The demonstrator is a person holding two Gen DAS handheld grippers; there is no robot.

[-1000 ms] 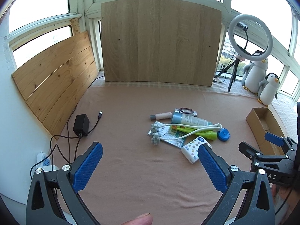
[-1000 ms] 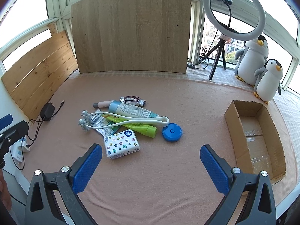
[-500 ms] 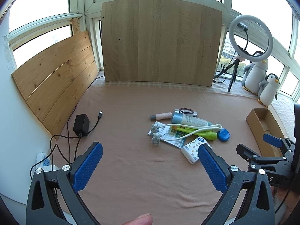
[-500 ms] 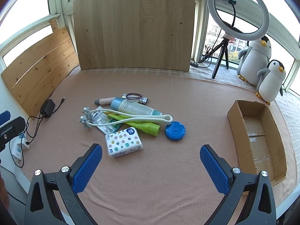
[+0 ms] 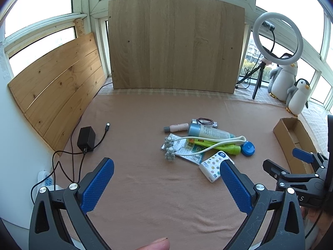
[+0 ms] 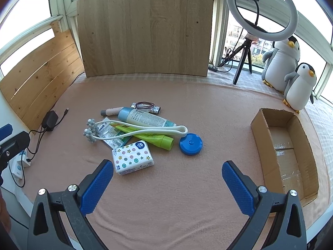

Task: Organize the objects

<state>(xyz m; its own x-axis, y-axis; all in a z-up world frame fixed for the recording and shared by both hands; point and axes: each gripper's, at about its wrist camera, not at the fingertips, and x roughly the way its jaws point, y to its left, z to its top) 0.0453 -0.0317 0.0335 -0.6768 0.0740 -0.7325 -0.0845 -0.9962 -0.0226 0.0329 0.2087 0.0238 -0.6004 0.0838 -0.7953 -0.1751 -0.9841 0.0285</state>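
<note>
Both jaws gape wide and hold nothing: left gripper (image 5: 166,173), right gripper (image 6: 167,173). Ahead lies a white tissue pack (image 6: 132,158) printed with stars and dots, well left of the open cardboard box (image 6: 308,152), touching the green tube (image 6: 149,136).

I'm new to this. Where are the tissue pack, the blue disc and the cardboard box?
tissue pack (image 6: 133,158), right wrist view, patterned top face
blue disc (image 6: 191,143), right wrist view, centre of top
cardboard box (image 6: 259,133), right wrist view, near side wall

a letter "s" on the right gripper (image 5: 291,162) body (perhaps part of a longer word); other labels are illegible.
</note>
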